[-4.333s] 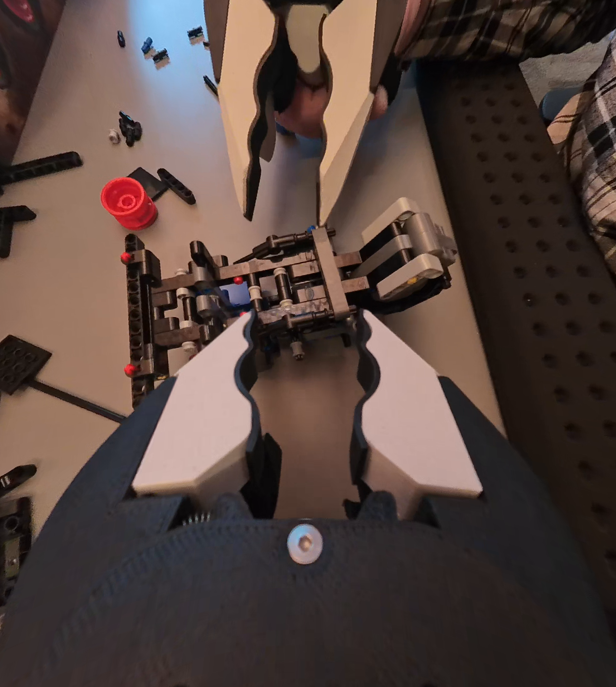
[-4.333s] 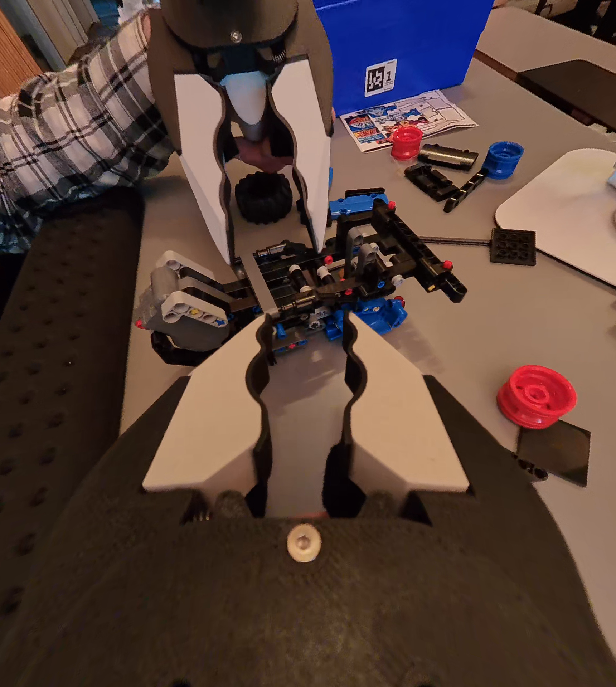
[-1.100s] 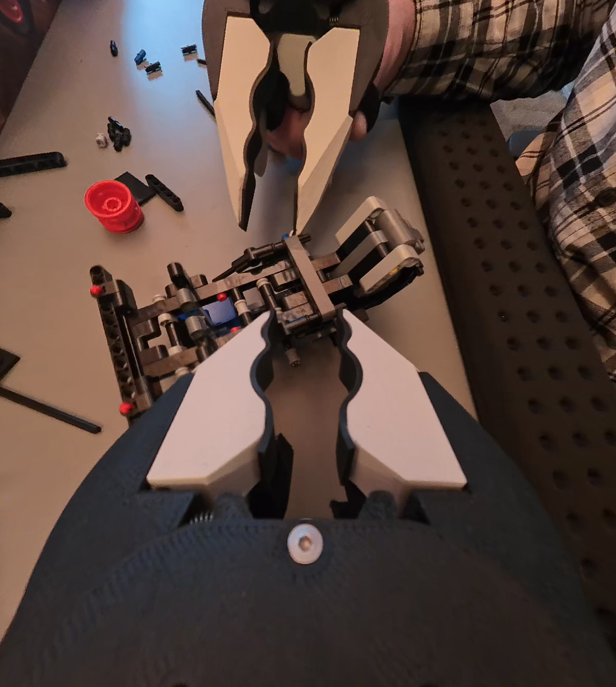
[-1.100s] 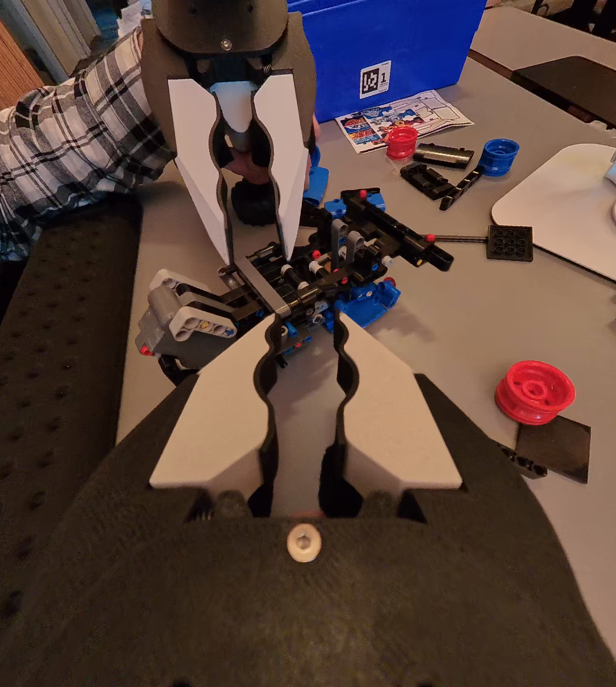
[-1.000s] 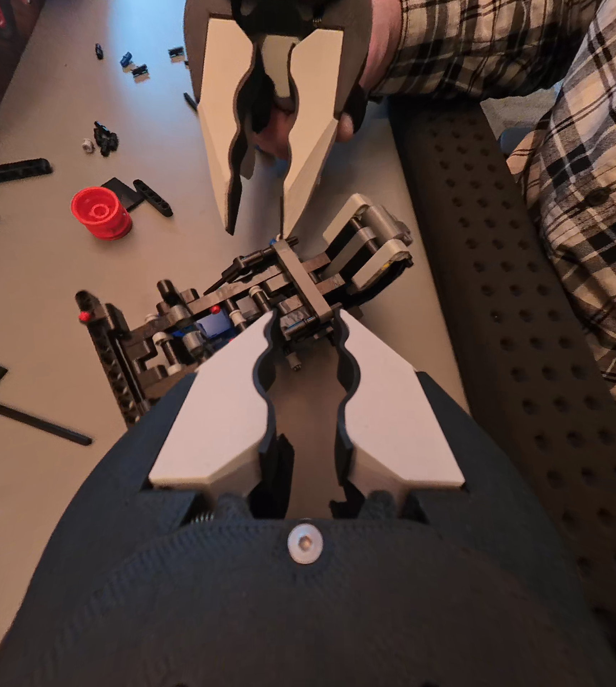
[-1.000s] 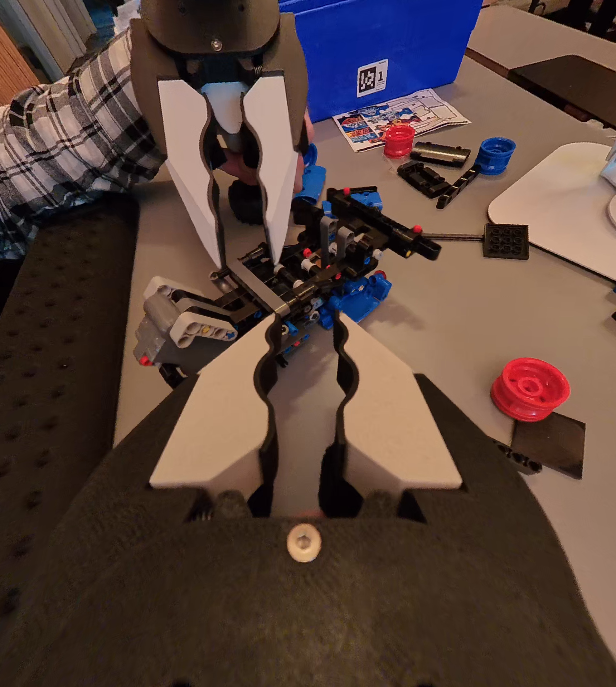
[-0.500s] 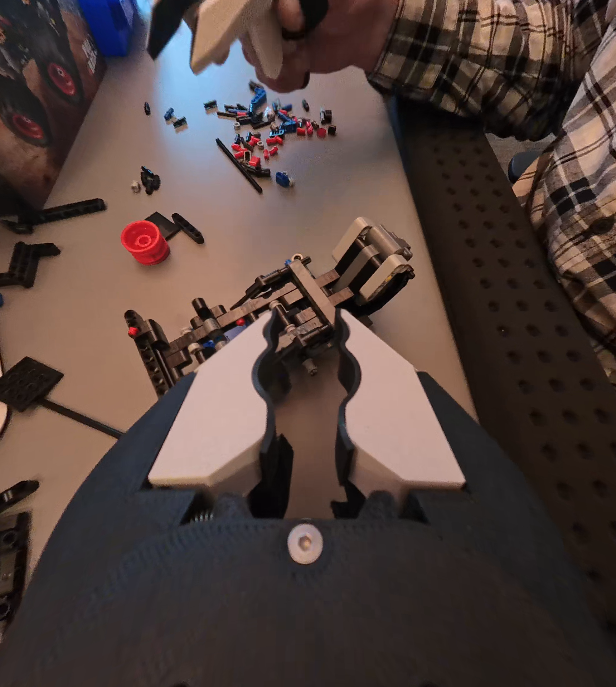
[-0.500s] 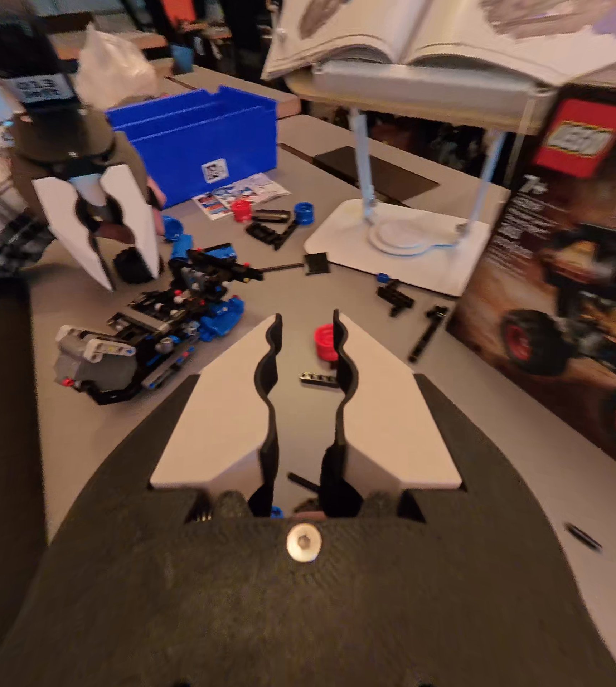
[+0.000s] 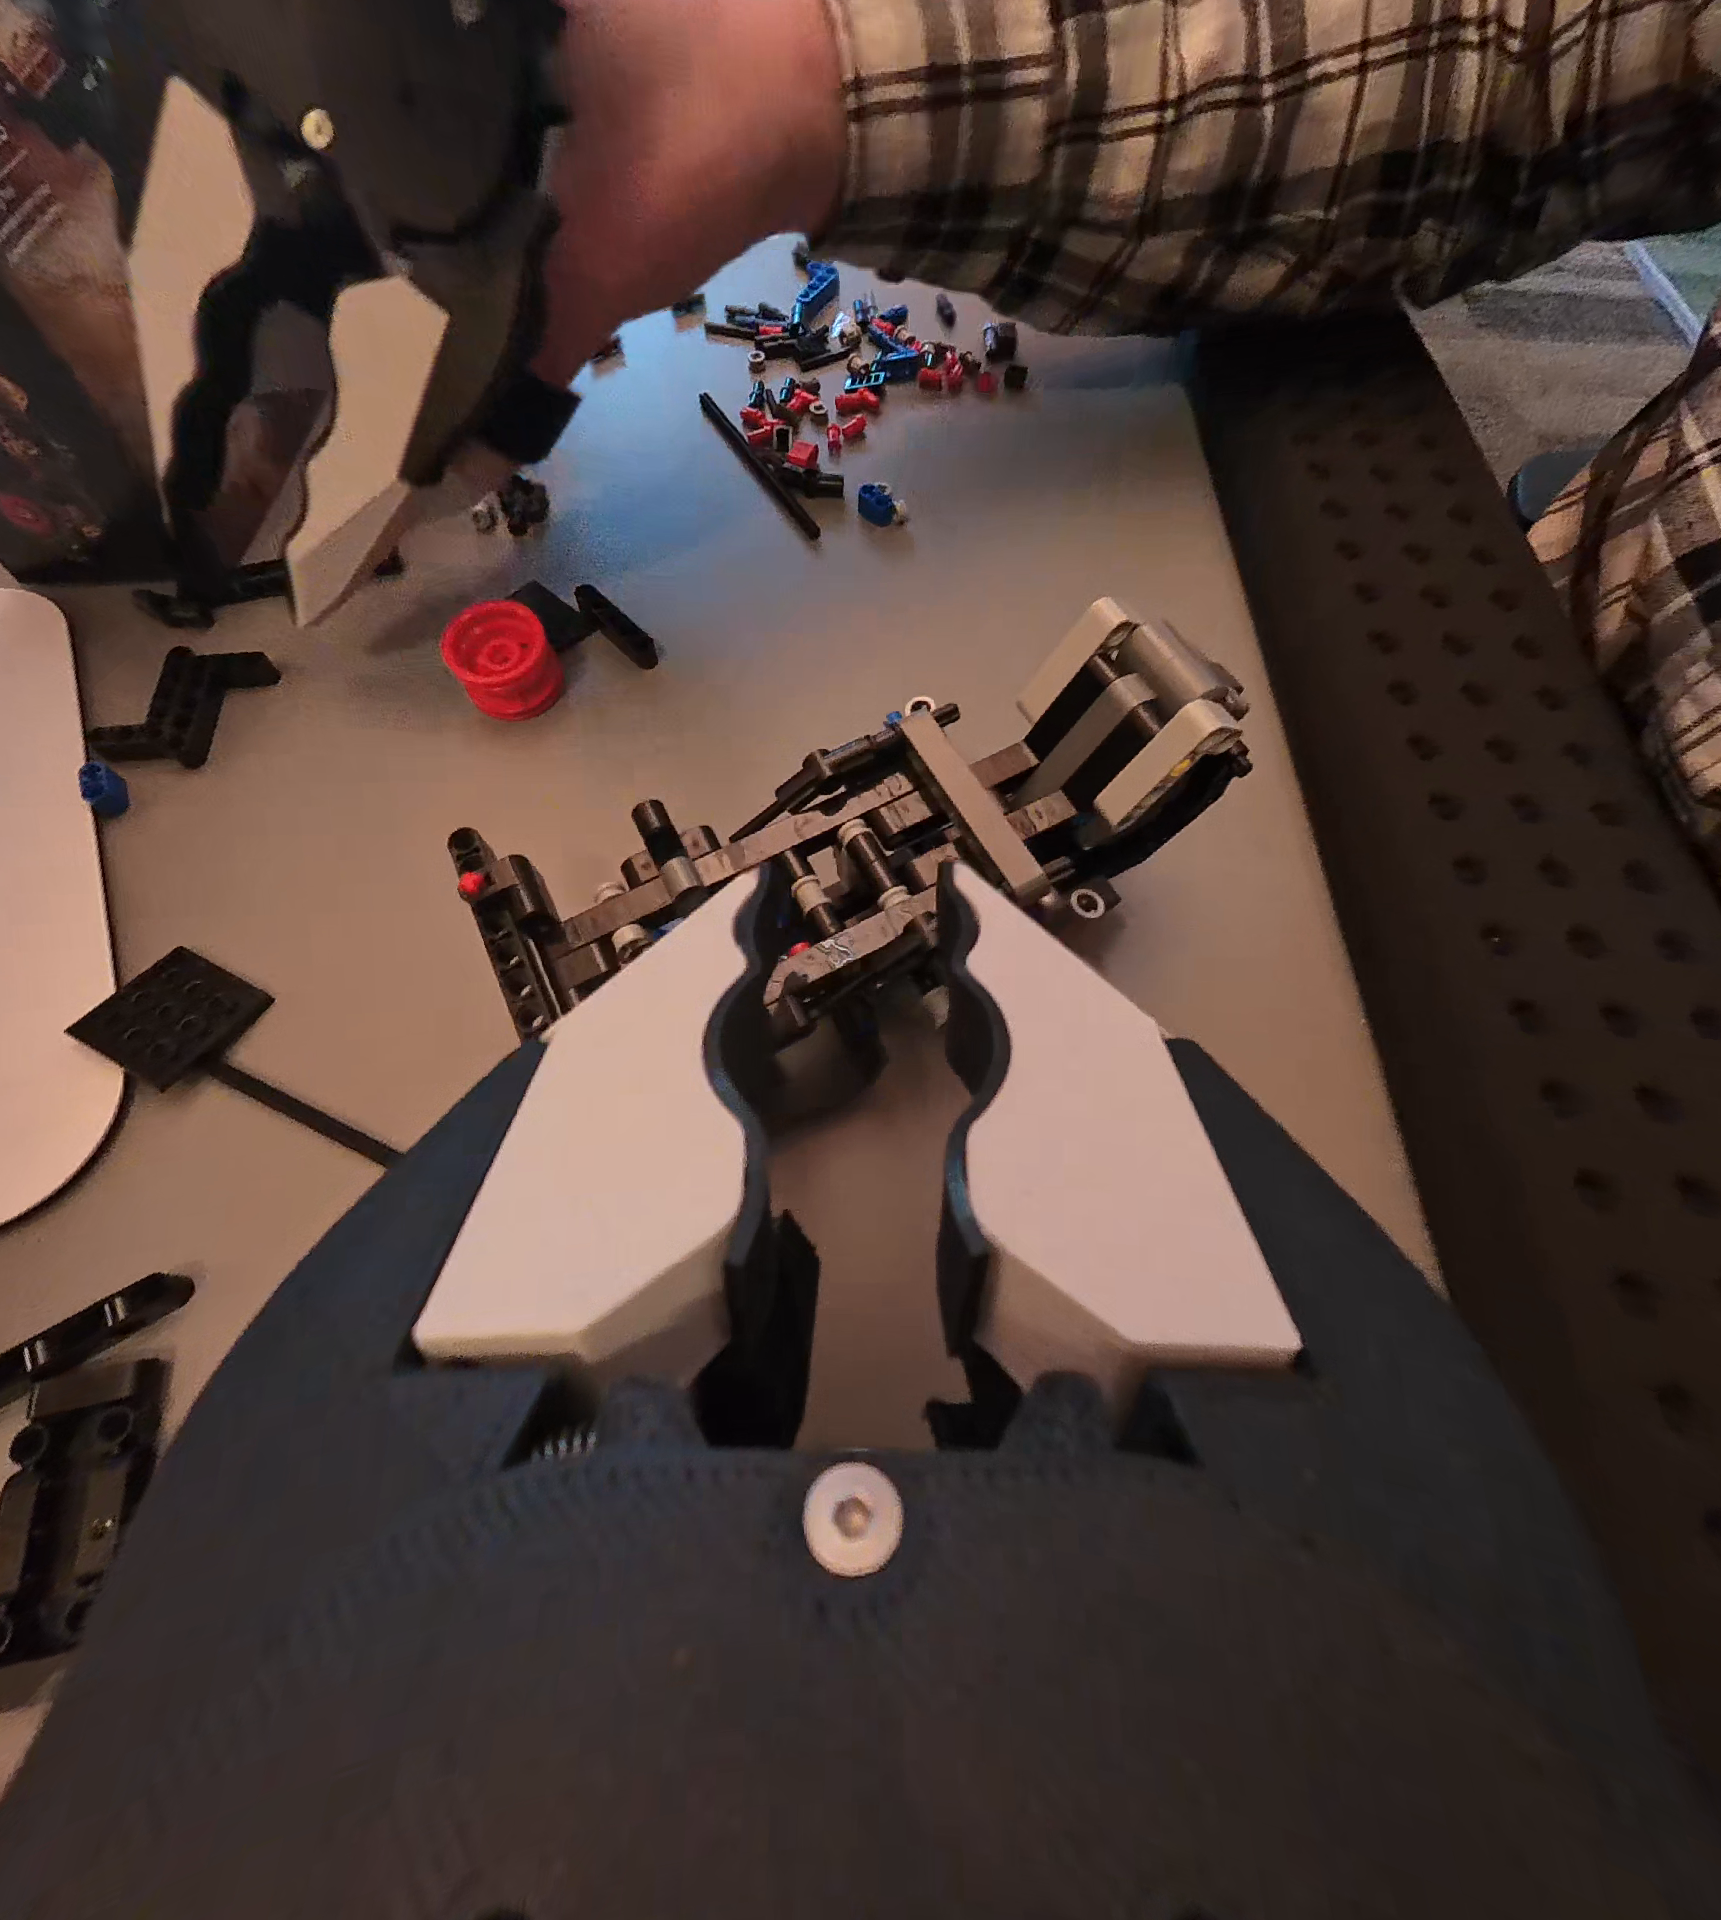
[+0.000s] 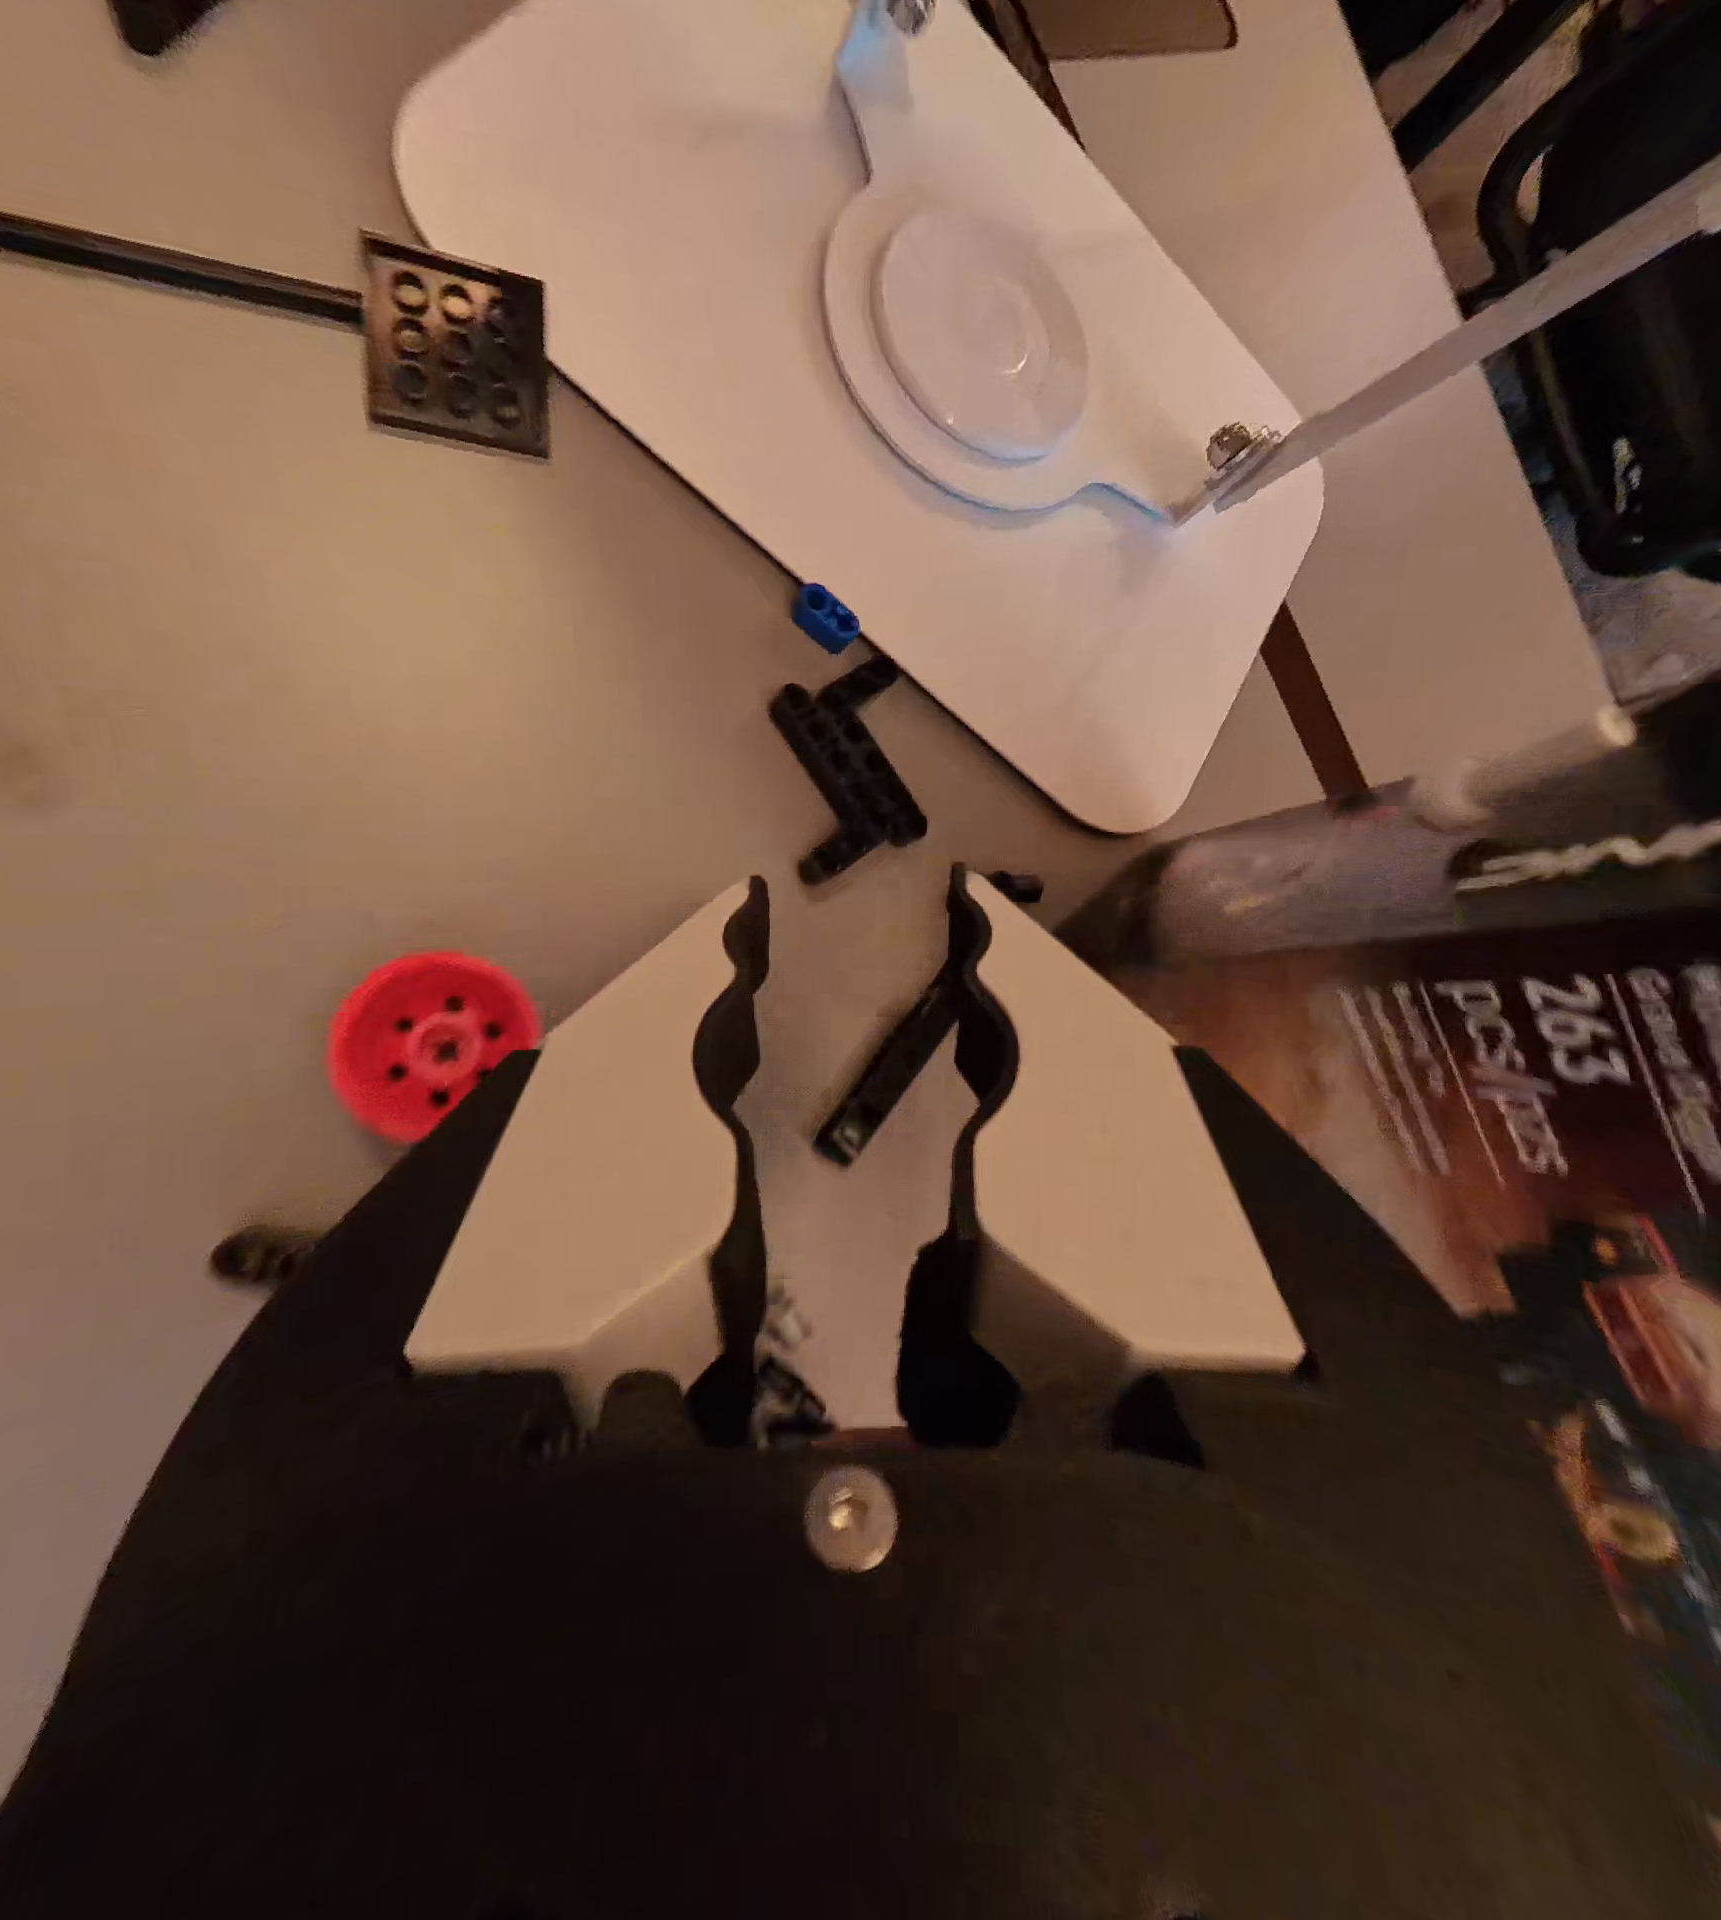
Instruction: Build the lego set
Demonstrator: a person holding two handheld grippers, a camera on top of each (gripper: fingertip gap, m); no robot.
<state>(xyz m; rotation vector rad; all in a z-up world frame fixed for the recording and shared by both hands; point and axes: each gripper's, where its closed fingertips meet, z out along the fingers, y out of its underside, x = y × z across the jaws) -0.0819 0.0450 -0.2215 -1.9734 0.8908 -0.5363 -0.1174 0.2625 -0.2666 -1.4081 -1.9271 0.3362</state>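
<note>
Grey matte tabletop (image 9: 939,623), warm dim light, with a black perforated foam pad (image 9: 1562,935) along its edge. Left gripper (image 9: 851,894) has pale angular fingers with wavy black inner pads, partly open, straddling the near end of the half-built lego chassis (image 9: 866,831); the pads look in contact with a dark beam there, but I can't tell whether they actually grip it. Chassis lies flat on the table beside the foam pad: black studless beams and pins, red pin ends, and a light-grey block assembly (image 9: 1136,717) at the far end. Right gripper (image 10: 856,894) sits well apart from the chassis, near the lego box (image 10: 1458,1143), pointing down at the table, fingers parted, nothing held. Between its fingers a loose black straight beam (image 10: 887,1070) lies on the table, apparently touching the right pad. Just past the tips: a black L-shaped beam (image 10: 845,769) and a small blue connector (image 10: 825,615), both by the edge of a glossy white stand base (image 10: 731,208) with rounded corners. Red ribbed wheel hub (image 10: 432,1044) is left of the fingers, and a black studded square plate (image 10: 456,343) on a thin black rod is farther out. Scatter of small red, blue and black pins (image 9: 835,384) lies loose on the table, under a plaid sleeve (image 9: 1199,135).
</note>
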